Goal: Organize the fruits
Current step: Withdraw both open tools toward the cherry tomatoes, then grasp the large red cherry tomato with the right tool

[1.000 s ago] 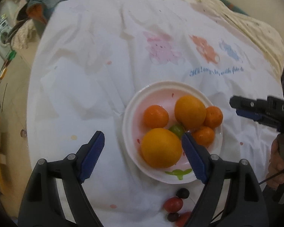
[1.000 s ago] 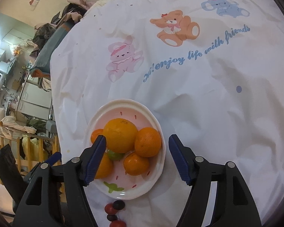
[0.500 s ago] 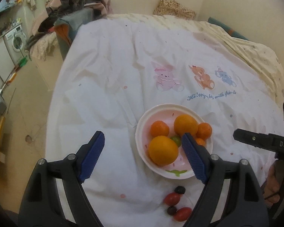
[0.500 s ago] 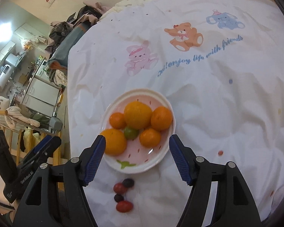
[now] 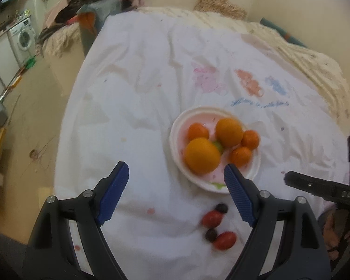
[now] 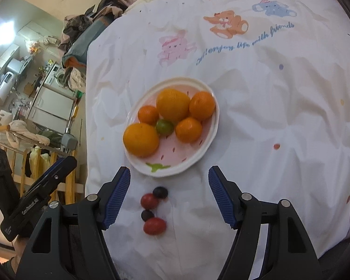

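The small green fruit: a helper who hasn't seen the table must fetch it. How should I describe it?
Find the white round plate on the white cartoon-print cloth. At its centre, wedged among five orange citrus fruits, sits the small green fruit, the only green one.

Both wrist cameras looked steeply down from above the bed (image 6: 280, 121); left view from the left, right view closer. Both shared the plate (image 5: 175, 137) (image 6: 213, 128).

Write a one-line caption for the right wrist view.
Open right gripper above four small fruits lying on the sheet beside a plate of oranges.
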`<state>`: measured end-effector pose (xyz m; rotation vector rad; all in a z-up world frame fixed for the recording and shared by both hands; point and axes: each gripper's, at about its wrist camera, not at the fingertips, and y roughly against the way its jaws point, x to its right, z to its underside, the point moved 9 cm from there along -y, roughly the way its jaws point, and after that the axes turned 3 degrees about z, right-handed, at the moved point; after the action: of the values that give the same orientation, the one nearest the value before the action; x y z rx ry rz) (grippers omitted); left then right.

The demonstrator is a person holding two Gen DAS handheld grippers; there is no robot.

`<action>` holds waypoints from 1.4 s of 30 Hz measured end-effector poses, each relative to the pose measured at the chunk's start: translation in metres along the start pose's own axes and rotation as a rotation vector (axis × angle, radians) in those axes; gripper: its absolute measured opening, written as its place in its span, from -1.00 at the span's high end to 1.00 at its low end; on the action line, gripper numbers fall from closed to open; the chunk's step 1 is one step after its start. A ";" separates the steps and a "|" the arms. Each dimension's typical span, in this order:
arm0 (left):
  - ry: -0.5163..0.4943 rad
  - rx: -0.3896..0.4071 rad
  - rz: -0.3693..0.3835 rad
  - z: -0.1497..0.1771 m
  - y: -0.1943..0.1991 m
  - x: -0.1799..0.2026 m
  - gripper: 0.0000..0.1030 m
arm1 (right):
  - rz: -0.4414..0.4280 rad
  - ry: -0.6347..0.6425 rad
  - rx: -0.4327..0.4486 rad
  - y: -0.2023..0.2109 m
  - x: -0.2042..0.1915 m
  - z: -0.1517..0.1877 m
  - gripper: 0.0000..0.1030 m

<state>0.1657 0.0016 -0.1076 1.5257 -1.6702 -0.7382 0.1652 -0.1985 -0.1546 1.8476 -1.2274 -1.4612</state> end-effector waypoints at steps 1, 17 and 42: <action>-0.009 -0.005 -0.011 0.004 0.000 -0.001 -0.58 | 0.002 0.003 -0.008 -0.001 -0.001 0.004 -0.40; 0.103 -0.066 -0.026 0.013 -0.011 -0.026 -0.58 | -0.065 0.012 -0.238 -0.048 -0.018 0.053 -0.40; 0.167 -0.145 -0.016 0.022 -0.019 -0.032 -0.58 | 0.101 0.421 -0.278 -0.050 -0.054 0.080 0.20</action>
<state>0.1586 0.0298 -0.1398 1.4585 -1.4524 -0.7041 0.1061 -0.1158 -0.1929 1.7555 -0.8525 -1.0547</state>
